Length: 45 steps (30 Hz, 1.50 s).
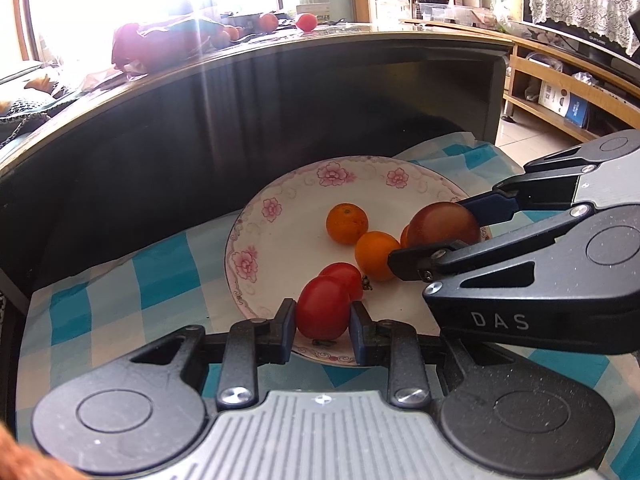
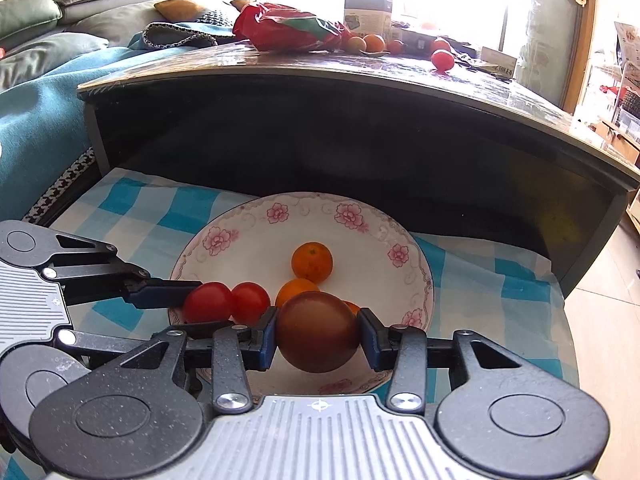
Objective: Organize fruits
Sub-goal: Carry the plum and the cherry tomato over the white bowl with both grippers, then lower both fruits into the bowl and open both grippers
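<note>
Fruits sit mostly on the flowered plate (image 1: pixel 276 208), which lies on a blue-checked cloth (image 1: pixel 120 280) on the low surface.

Left to right, from the left wrist view: left gripper (image 1: pixel 322 314) pinches a red tomato (image 1: pixel 322 308) at the plate's near rim, pads pressed on both flanks. A second red tomato (image 1: pixel 344 276) touches it from behind. Next, two small oranges: one (image 1: pixel 347 223) near the plate's middle, another (image 1: pixel 376 255) just beside the right gripper's lower finger. A third orange fruit peeks out behind the dark one (mostly hidden). Far right, right gripper (image 1: pixel 444 229) closes around a dark brownish-red tomato (image 1: pixel 442 224); in the right wrist view the pads meet both its sides, so I judge it pinched, not loose.

Progress: well along, as I judge. Six fruits are on or over the plate; both held ones appear at the placing stage, not yet released. Left to do: several more fruits (image 2: pixel 442 59) lie on the higher dark tabletop (image 2: pixel 360 76) behind, near a red bag (image 2: pixel 288 30).

Orientation: the held red tomato is slightly oblong, long axis running roughly away from the left gripper, tilted a little toward upright. The dark tomato is near round; no clear long axis. Stem ends hidden on both.
</note>
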### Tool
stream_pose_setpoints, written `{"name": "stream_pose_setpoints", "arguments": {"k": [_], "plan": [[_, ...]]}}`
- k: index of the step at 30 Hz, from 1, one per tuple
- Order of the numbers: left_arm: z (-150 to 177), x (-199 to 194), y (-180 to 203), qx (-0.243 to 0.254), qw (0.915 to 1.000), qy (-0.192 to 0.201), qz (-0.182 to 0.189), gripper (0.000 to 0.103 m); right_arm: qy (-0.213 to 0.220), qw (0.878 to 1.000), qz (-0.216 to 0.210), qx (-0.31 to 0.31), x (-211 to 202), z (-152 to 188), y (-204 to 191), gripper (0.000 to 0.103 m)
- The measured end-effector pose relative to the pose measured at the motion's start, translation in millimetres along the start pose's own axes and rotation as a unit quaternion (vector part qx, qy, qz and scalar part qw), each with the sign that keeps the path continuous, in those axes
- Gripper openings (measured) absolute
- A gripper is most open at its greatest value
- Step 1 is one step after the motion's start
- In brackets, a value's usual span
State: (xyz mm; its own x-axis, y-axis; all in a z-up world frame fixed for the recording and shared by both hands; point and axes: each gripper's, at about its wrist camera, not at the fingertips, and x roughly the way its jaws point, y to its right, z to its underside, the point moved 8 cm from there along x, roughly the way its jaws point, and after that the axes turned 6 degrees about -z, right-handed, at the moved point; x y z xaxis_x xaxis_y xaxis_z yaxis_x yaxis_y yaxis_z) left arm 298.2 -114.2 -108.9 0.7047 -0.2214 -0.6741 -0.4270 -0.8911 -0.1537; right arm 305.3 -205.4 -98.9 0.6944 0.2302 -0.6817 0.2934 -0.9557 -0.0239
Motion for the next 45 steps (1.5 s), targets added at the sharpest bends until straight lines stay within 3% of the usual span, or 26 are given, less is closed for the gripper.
{"name": "stream_pose_setpoints", "arguments": {"k": [16, 36, 45], "plan": [[-5.0, -2.4, -12.4, -0.027, 0.9996, 0.005, -0.001, 0.042, 0.015, 1.0, -0.004, 0.022, -1.9, -6.4, 4.8, 0.045], [-19.1, -22.6, -27.4, -0.043, 0.9985, 0.029, -0.017, 0.042, 0.041, 0.997, -0.001, 0.059, -20.2, -20.5, 19.5, 0.046], [-14.5, -49.4, -28.8, -0.041, 0.9985, 0.028, -0.023, 0.042, 0.042, 0.997, -0.002, 0.057, -32.9, -21.4, 13.7, 0.046]]}}
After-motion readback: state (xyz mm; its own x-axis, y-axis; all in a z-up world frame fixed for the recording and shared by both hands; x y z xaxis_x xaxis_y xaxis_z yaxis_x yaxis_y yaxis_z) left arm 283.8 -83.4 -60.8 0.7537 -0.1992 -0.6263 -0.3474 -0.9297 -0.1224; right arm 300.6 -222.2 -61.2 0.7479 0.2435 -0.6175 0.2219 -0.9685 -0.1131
